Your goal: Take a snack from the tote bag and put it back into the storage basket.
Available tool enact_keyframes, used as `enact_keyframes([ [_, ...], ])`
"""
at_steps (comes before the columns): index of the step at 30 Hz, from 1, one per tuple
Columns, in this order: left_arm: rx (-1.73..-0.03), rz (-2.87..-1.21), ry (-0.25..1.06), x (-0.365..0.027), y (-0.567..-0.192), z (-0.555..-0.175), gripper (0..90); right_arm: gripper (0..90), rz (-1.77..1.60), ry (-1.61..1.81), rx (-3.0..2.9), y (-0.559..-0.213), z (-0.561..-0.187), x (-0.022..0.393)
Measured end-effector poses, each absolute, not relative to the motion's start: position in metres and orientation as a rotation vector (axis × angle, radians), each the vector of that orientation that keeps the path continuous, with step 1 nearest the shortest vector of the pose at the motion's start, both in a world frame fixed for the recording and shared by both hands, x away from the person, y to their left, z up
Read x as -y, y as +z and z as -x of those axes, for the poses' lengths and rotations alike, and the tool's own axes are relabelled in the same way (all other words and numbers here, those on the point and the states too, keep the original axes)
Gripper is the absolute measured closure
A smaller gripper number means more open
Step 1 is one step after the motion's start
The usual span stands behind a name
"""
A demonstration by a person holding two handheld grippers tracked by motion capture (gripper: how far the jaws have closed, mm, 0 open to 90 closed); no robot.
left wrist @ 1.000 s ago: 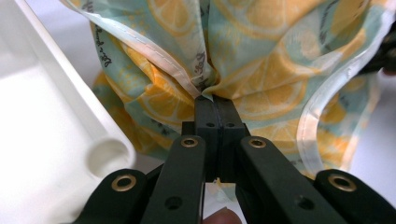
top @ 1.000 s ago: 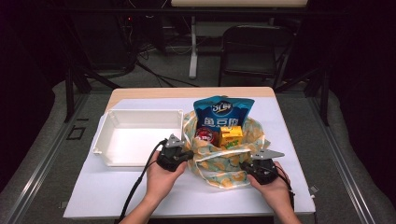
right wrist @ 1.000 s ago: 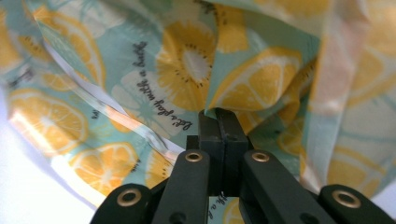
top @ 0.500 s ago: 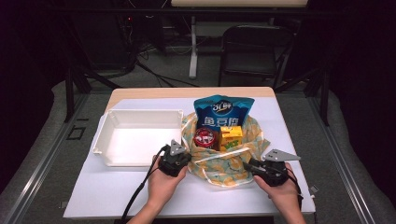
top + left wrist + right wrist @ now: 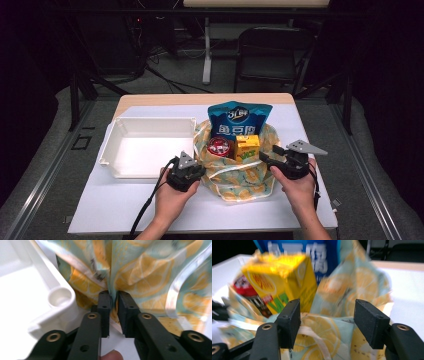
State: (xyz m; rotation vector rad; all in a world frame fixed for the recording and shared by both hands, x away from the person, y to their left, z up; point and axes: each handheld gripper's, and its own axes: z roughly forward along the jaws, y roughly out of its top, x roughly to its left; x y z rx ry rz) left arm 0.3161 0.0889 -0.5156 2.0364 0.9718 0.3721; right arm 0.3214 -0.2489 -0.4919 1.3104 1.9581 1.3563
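The left gripper pinches its jaws nearly together (fabric between them); the right gripper gapes wide.

A white tray sits on a white-topped table beside a lemon-print bag holding a blue snack packet, a yellow carton and a red packet; a dark chair stands beyond.

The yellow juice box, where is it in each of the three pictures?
High view: the yellow juice box stands in the lemon-print bag, middle of the picture, right of the red packet.
Left gripper view: not in it.
Right gripper view: the box is upper left, blurred, above the open right gripper.
Shared landmark: the lemon-print bag.
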Motion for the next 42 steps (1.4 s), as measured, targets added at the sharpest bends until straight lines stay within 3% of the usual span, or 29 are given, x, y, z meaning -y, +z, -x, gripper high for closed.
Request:
enact_keyframes([
  [11, -0.915, -1.904, 0.372, -0.089, -0.479, -0.311, 49.9, 87.1, -1.249, 1.270, -2.163, -0.515, -0.307, 0.238],
  [16, -0.901, -1.844, 0.385, -0.084, -0.470, -0.310, 42.4, 89.4, -1.211, 1.255, -2.178, -0.517, -0.304, 0.236],
  [21, -0.915, -1.947, 0.371, -0.067, -0.477, -0.324, 38.8, 89.5, -1.184, 1.302, -2.180, -0.514, -0.301, 0.235],
  [22, -0.931, -1.948, 0.368, -0.065, -0.480, -0.327, 41.1, 89.6, -1.174, 1.325, -2.175, -0.513, -0.299, 0.235],
  [26, -0.956, -1.973, 0.341, -0.063, -0.486, -0.331, 76.9, 89.2, -1.163, 1.345, -2.151, -0.510, -0.296, 0.238],
  [28, -0.940, -2.009, 0.340, -0.064, -0.490, -0.330, 88.5, 88.9, -1.172, 1.345, -2.143, -0.510, -0.296, 0.239],
  [42, -1.027, -2.025, 0.302, -0.076, -0.529, -0.327, 90.0, 87.5, -1.174, 1.268, -2.187, -0.518, -0.302, 0.227],
])
